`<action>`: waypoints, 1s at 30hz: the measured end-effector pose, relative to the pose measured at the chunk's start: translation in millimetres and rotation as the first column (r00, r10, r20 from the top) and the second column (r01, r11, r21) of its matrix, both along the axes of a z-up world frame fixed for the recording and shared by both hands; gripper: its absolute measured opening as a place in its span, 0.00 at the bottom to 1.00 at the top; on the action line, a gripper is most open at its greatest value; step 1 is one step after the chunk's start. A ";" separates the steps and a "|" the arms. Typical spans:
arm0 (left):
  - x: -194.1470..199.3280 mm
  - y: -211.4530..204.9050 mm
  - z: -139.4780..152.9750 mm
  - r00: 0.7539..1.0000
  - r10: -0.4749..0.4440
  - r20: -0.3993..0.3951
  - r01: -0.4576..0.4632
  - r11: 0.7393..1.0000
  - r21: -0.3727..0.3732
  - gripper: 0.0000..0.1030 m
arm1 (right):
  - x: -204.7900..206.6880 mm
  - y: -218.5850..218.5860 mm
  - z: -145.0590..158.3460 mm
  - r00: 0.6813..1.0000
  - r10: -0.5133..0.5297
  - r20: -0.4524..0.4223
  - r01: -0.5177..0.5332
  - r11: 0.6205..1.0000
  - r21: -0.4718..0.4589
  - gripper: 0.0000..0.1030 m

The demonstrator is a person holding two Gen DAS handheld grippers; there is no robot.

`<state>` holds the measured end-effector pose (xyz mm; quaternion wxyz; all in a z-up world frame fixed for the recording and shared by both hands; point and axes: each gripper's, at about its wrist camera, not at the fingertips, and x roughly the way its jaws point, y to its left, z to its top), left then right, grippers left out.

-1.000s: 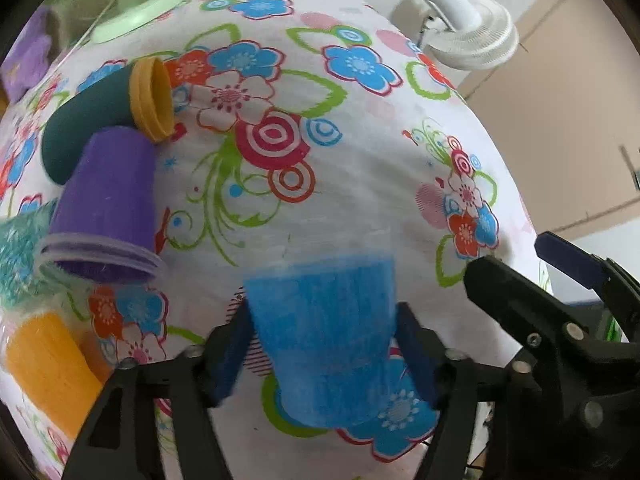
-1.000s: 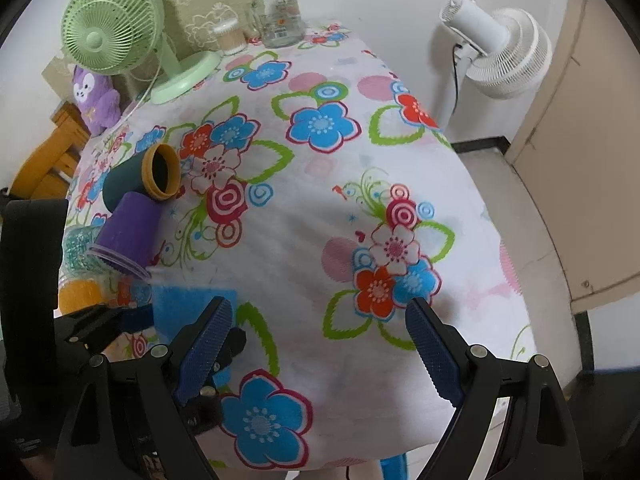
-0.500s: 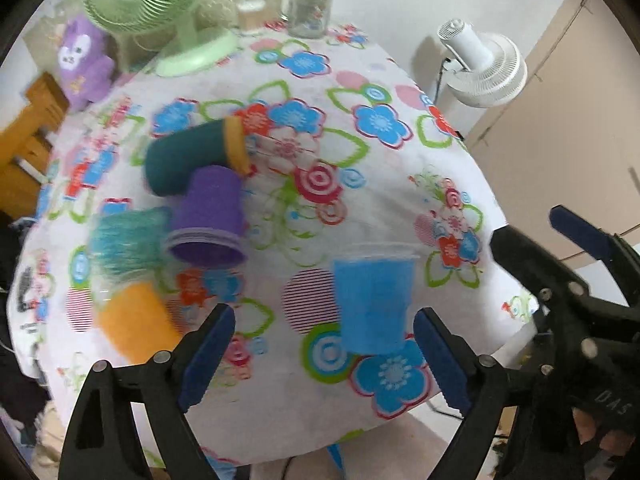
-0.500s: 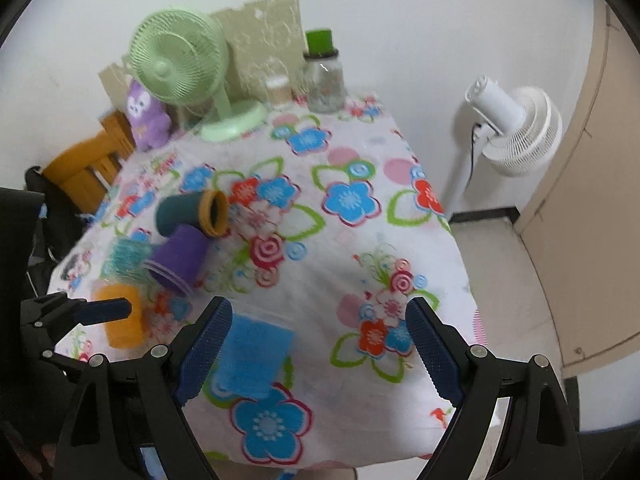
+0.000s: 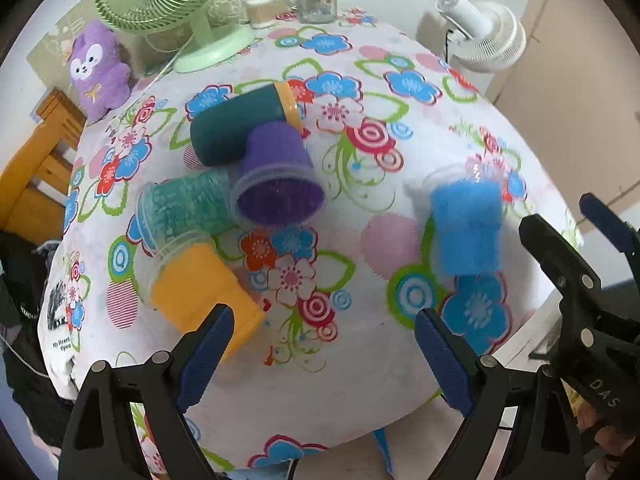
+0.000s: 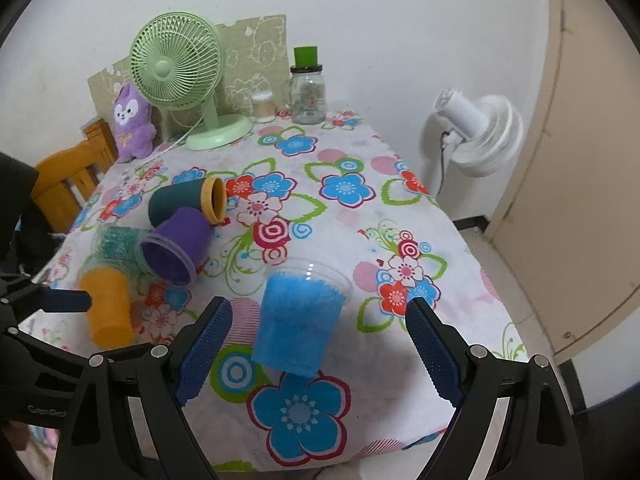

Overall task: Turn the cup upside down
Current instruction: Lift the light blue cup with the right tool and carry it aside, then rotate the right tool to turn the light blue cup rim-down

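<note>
A blue cup (image 5: 466, 226) stands alone on the flowered tablecloth (image 5: 360, 360) near the front right, wide clear rim away from me; it also shows in the right wrist view (image 6: 298, 320). My left gripper (image 5: 320, 356) is open and empty, pulled back from the cup, with a yellow cup (image 5: 200, 292) near its left finger. My right gripper (image 6: 316, 352) is open and empty, its fingers on either side of the blue cup but short of it. The right gripper also shows at the right of the left wrist view (image 5: 580, 248).
A purple cup (image 5: 276, 176), a dark teal cup with a yellow rim (image 5: 240, 124), a green cup (image 5: 184, 208) and the yellow cup lie clustered at left. A green fan (image 6: 180, 76), plush toy (image 6: 130, 124) and jar (image 6: 307, 88) stand at the back. A white fan (image 6: 480, 132) stands beside the table.
My left gripper opened, let go of the blue cup and drew back to the left. Both grippers pulled back from the table, and the blue cup now stands alone.
</note>
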<state>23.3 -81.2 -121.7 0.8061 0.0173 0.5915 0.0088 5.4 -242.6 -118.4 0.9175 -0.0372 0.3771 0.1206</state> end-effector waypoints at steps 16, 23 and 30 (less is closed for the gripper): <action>-31.3 -3.1 -33.6 0.989 -0.130 0.069 0.122 0.986 0.112 0.92 | -20.8 22.2 -71.2 0.993 -0.070 0.091 0.073 0.997 -0.024 0.79; -31.3 -9.4 -34.6 0.982 -0.159 0.103 0.146 0.981 0.128 0.92 | -15.8 19.3 -86.5 0.990 -0.103 0.095 0.103 0.995 0.009 0.61; -29.1 -9.1 -34.2 0.981 -0.156 0.117 0.139 0.981 0.135 0.92 | -17.6 20.8 -86.9 0.991 -0.079 0.107 0.079 0.997 0.007 0.55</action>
